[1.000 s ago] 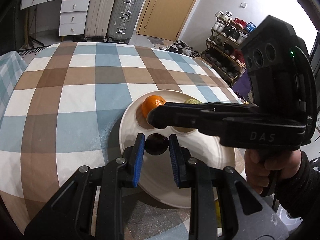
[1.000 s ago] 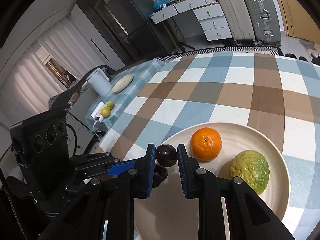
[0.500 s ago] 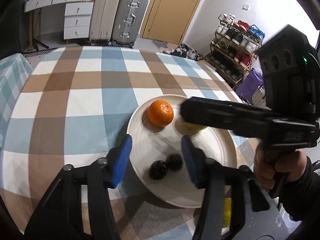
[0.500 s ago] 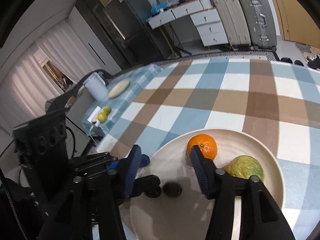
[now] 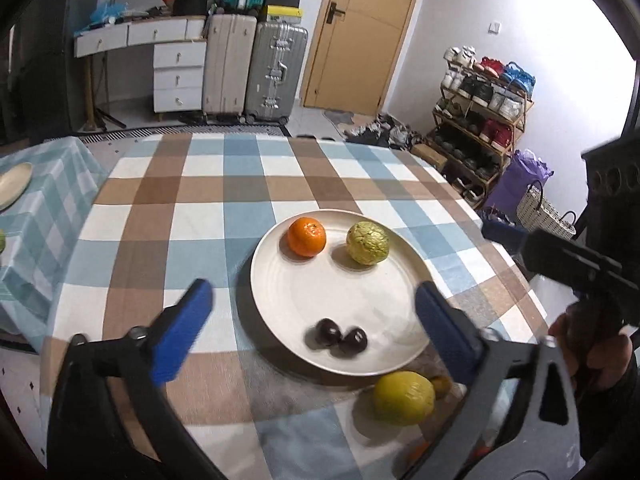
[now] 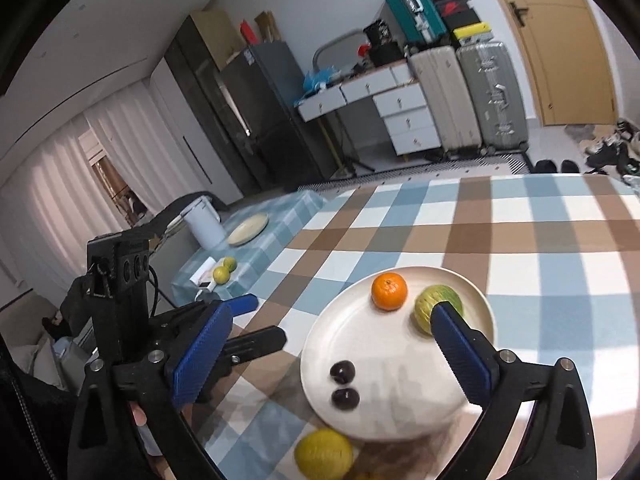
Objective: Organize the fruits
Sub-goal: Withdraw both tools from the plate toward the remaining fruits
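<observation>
**Both grippers empty above plate**

Left gripper (image 5: 316, 328) and right gripper (image 6: 332, 356): fingers spread wide apart, gripping nothing. White plate (image 5: 280, 300) on checkered tablecloth (image 5: 160, 216) holds orange (image 5: 307, 236), bumpy green fruit (image 5: 367, 243) at far side, 2 dark fruits (image 5: 338, 338) touching each other at near rim. Yellow lemon (image 5: 403, 398) sits off plate, just beside its near edge.

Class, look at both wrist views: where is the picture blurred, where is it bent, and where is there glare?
Left wrist view: the gripper fingers smear with motion blur, the door frame bows, a bright patch washes out the right wall. Right wrist view: the plate blurs at its near rim; the curtains curve.
</observation>
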{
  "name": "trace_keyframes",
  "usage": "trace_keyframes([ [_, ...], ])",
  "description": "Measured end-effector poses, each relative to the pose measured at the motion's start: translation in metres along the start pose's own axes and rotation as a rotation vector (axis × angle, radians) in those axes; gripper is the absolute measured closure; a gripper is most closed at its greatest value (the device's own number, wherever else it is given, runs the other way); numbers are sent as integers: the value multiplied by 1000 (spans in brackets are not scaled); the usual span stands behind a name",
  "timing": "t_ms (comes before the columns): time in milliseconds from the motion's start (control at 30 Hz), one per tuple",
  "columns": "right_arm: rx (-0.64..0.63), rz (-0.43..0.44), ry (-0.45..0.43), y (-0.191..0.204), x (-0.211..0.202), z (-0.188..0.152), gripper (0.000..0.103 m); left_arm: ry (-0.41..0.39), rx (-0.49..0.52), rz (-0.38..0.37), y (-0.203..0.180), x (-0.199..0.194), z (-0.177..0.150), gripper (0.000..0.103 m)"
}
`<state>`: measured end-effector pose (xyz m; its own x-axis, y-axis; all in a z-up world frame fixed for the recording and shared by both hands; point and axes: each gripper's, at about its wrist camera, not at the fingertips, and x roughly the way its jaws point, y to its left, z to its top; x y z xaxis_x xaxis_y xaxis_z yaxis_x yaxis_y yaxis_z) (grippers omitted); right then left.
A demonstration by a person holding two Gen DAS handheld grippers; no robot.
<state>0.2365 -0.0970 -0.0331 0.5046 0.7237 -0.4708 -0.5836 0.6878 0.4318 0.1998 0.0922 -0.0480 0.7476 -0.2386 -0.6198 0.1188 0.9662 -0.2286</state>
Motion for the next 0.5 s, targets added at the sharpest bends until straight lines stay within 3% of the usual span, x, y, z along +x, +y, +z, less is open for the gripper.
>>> trace_keyframes([
  [500,-15,-76,-59,24,-76,-67,0,-32,19,100,-48,-63,-44,1],
])
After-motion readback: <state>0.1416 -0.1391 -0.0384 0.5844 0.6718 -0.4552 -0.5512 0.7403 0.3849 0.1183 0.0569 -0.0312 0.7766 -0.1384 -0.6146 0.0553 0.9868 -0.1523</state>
